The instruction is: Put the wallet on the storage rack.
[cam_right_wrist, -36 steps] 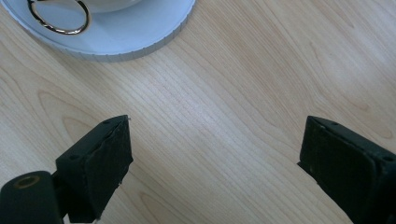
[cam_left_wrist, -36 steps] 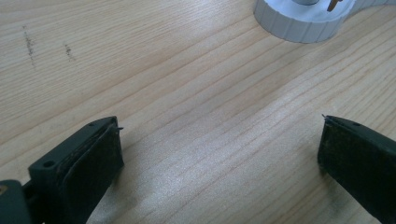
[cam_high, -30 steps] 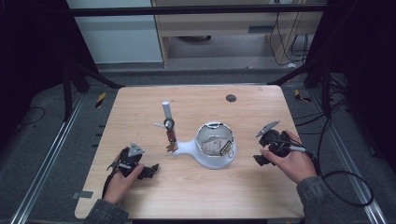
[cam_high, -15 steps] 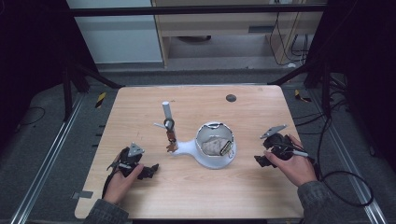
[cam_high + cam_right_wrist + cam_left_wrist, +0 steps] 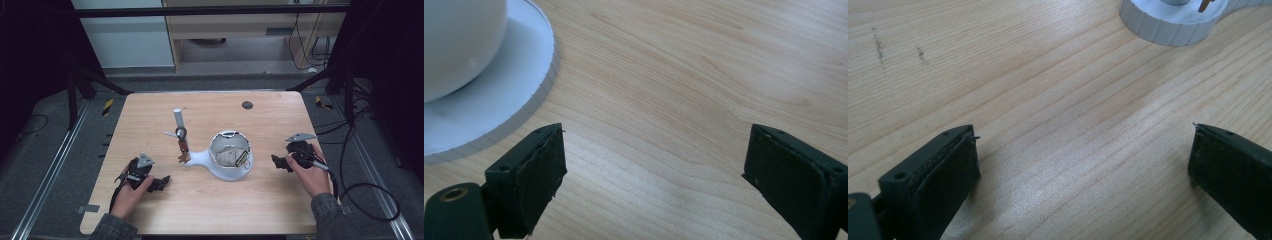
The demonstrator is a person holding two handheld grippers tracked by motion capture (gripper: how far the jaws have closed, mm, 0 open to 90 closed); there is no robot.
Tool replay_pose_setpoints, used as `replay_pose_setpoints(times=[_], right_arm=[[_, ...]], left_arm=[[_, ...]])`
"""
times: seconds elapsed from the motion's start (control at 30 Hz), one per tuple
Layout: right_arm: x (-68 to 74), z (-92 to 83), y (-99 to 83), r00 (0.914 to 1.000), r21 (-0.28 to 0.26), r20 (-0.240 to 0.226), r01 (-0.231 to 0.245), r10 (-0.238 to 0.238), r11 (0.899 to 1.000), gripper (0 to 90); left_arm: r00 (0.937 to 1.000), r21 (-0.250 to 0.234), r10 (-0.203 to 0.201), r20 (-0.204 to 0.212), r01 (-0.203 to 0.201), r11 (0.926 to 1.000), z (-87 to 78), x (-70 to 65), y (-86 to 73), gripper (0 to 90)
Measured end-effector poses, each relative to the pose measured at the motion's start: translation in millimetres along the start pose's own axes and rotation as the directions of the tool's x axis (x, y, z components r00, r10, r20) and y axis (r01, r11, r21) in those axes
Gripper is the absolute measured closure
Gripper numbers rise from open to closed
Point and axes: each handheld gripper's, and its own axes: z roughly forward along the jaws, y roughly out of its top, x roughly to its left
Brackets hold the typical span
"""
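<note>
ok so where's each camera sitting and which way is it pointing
High view: fixed above the person's side, looking forward and down on the wooden table; both forearms enter from below, holding the left gripper and right gripper.
Left gripper view: rides the left gripper, looking low over the table between its open jaws toward the white stand.
Right gripper view: rides the right gripper, jaws open, facing the stand's round base.
Shared: all three show the white stand and the wood.

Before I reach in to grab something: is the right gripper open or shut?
Open: the right gripper has its jaws wide apart, with bare wooden table between them.
</note>
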Motion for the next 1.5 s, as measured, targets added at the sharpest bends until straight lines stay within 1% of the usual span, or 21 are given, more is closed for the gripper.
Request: replay_pose_setpoints(times=[0.03,0.07,0.17,0.23,0.27,0.37,0.47,0.63,0.67,0.73,0.77,0.8,0.83,0.87,0.93,1.0,1.27,1.5], right_arm=[[0.0,0.0,0.0,1.0000,0.000,0.000,0.000,0.000,1.000,9.4],[-0.9,4.9,0.5,0.9999,0.001,0.011,-0.006,0.006,1.000,9.5],[-3.5,9.8,0.7,0.9994,-0.002,0.002,-0.034,0.034,0.999,9.4],[-4.3,12.3,0.3,0.9992,-0.007,0.004,-0.040,0.040,0.999,9.4],[-5.8,16.5,-0.3,0.9986,-0.007,-0.001,-0.053,0.053,0.999,8.6],[-8.2,22.2,-1.8,0.9961,-0.001,-0.013,-0.087,0.087,0.996,6.5],[-9.0,27.3,-3.8,0.9941,0.004,-0.007,-0.108,0.108,0.994,5.5],[-7.2,34.7,-6.5,0.9950,0.016,-0.001,-0.100,0.100,0.995,4.6],[-5.8,39.6,-8.8,0.9955,0.020,0.004,-0.095,0.095,0.995,4.8],[-4.4,42.5,-11.5,0.9951,0.014,0.009,-0.099,0.098,0.995,5.5],[-4.0,44.5,-13.6,0.9954,0.007,0.017,-0.095,0.094,0.995,5.6],[-4.0,45.6,-14.5,0.9955,0.013,0.026,-0.092,0.091,0.996,5.6],[-3.7,47.2,-15.6,0.9948,0.012,0.030,-0.098,0.098,0.995,5.5],[-3.6,48.6,-16.9,0.9944,0.011,0.023,-0.104,0.103,0.995,5.3],[-3.7,51.1,-19.9,0.9942,0.009,0.027,-0.105,0.104,0.994,4.4],[-3.9,51.6,-21.4,0.9928,-0.003,0.028,-0.117,0.117,0.993,4.1],[-2.5,51.8,-25.2,0.9913,-0.036,0.038,-0.125,0.126,0.992,3.3],[-0.7,51.8,-25.7,0.9900,-0.037,0.046,-0.132,0.134,0.991,2.8]], left_arm=[[1.0000,0.000,0.000,0.000,0.000,1.0000,0.0,0.0,0.0,0.0],[1.0000,0.000,0.000,0.000,0.000,1.0000,0.0,0.0,0.0,0.0],[1.0000,0.000,-0.001,0.000,0.001,1.0000,0.0,0.0,0.0,0.0],[1.0000,0.000,-0.002,0.001,0.002,1.0000,0.0,-0.1,0.0,0.0],[1.0000,0.000,-0.003,0.001,0.003,1.0000,0.0,-0.1,0.0,0.0],[1.0000,0.000,-0.002,0.001,0.002,1.0000,0.0,0.0,0.0,0.0],[1.0000,0.000,-0.001,0.003,0.001,1.0000,0.1,0.3,0.1,0.0],[1.0000,0.000,-0.001,0.003,0.001,1.0000,0.2,0.5,0.2,0.0],[1.0000,0.000,-0.001,0.002,0.001,1.0000,0.2,0.4,0.2,0.0],[1.0000,0.000,-0.001,0.002,0.001,1.0000,0.2,0.4,0.2,0.0],[1.0000,0.000,-0.002,0.002,0.002,1.0000,0.2,0.4,0.2,0.0],[1.0000,0.000,-0.001,0.002,0.001,1.0000,0.2,0.4,0.2,0.0],[1.0000,0.000,-0.002,0.002,0.002,1.0000,0.2,0.4,0.2,0.0],[1.0000,0.000,-0.001,0.002,0.001,1.0000,0.2,0.4,0.2,0.0],[1.0000,0.000,-0.002,0.002,0.002,1.0000,0.2,0.4,0.2,0.0],[1.0000,0.000,-0.001,0.002,0.001,1.0000,0.2,0.4,0.2,0.0],[1.0000,0.000,-0.001,0.002,0.001,1.0000,0.3,0.6,0.3,0.0],[1.0000,0.000,0.000,0.003,0.000,1.0000,0.5,0.9,0.5,0.0]])
